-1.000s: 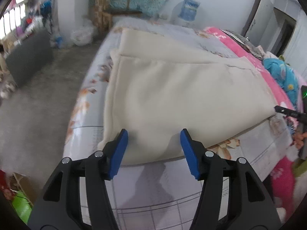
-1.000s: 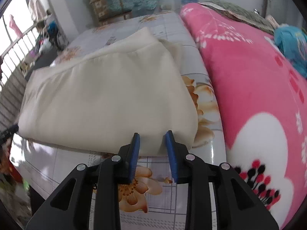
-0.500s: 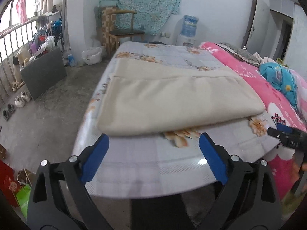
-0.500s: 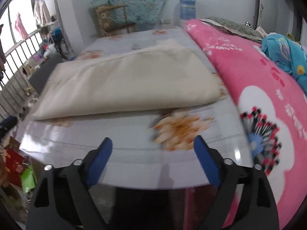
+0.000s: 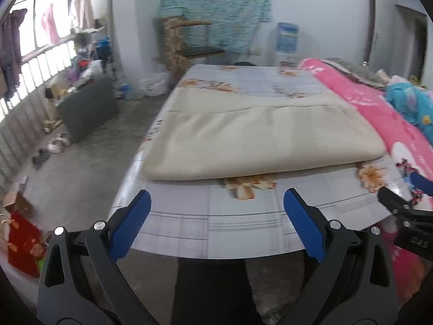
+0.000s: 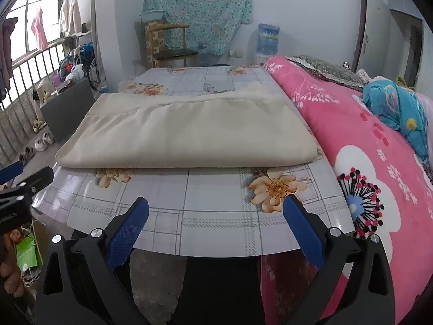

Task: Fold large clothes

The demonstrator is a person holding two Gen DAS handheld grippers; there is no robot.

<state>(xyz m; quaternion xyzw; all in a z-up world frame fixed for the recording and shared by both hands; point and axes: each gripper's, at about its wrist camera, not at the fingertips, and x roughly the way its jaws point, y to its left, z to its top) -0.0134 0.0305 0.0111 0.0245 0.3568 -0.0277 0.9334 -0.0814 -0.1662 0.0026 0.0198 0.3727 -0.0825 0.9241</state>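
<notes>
Left wrist view: I see my left gripper point(image 5: 216, 203) with its blue pads spread wide, holding nothing, hanging over the near edge of the table point(image 5: 205, 224). Taking the table as landmark, the cream cloth point(image 5: 259, 140) lies folded flat on its floral cover, set back from the near edge, apart from the gripper. To the table's left stands a dark panel point(image 5: 86, 108) on the floor; to its right lies a pink blanket point(image 5: 379, 113). In the right wrist view, my right gripper point(image 6: 216, 203) is likewise spread wide and empty at the near edge, with the cloth point(image 6: 194, 132) beyond it, untouched. A wooden chair point(image 6: 167, 46) stands behind the table's far end.
</notes>
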